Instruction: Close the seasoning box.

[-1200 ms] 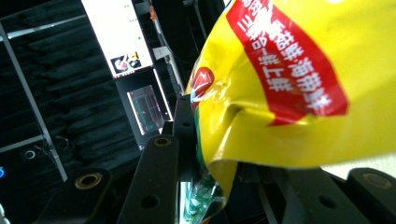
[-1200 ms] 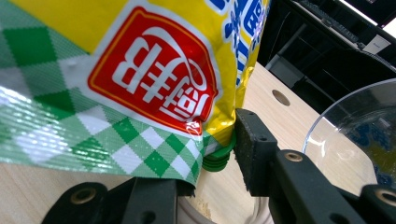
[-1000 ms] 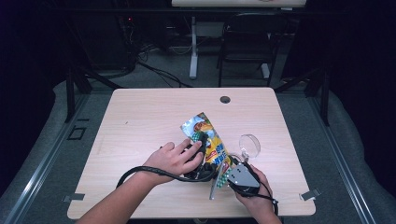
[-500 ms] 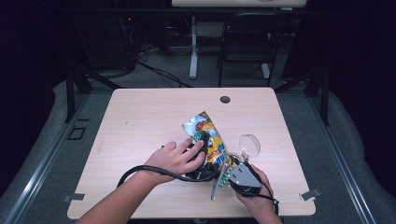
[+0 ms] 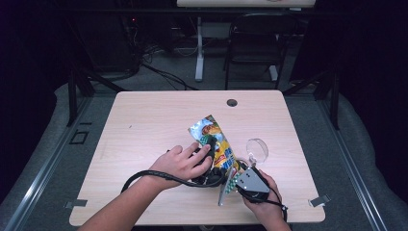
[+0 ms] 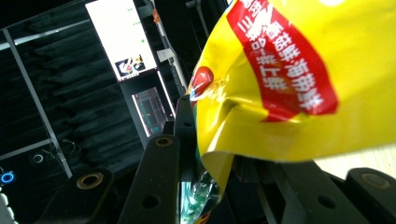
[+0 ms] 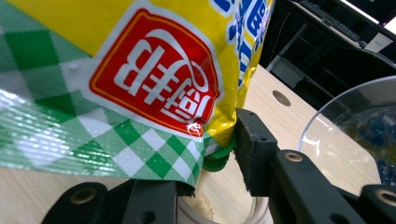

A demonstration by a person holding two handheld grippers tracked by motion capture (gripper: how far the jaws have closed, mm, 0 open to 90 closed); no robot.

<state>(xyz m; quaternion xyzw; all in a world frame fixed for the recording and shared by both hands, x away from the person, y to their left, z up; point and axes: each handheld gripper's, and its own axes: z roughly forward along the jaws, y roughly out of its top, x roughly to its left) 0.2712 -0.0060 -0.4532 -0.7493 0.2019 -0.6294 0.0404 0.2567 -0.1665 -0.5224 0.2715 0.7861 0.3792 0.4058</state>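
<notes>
**Snack bag pinched between both grippers near the table's front edge**

Snack bag (image 5: 217, 144), yellow with a red label and a green-checked end, lies aslant on the wooden table (image 5: 144, 125), right of centre toward the person's side. Far end points away toward the table's round hole (image 5: 232, 102); near end sits between the two hands.

Left gripper (image 5: 208, 147): comes in from the bag's left side, hand over it. In the left gripper view the yellow foil (image 6: 289, 79) is crumpled between the black jaws, a fold running down into the gap. Jaws part-closed, gripping the bag.

Right gripper (image 5: 235, 179): at the bag's near, checked end, grey plate on top. In the right gripper view the bag's edge (image 7: 140, 93) passes between the jaws; the right-hand pad (image 7: 250, 149) presses against the yellow seam. Jaws narrowed onto the bag.

Clear round dish (image 5: 257, 148) stands just right of the bag, near the right gripper, apart from the foil.
</notes>
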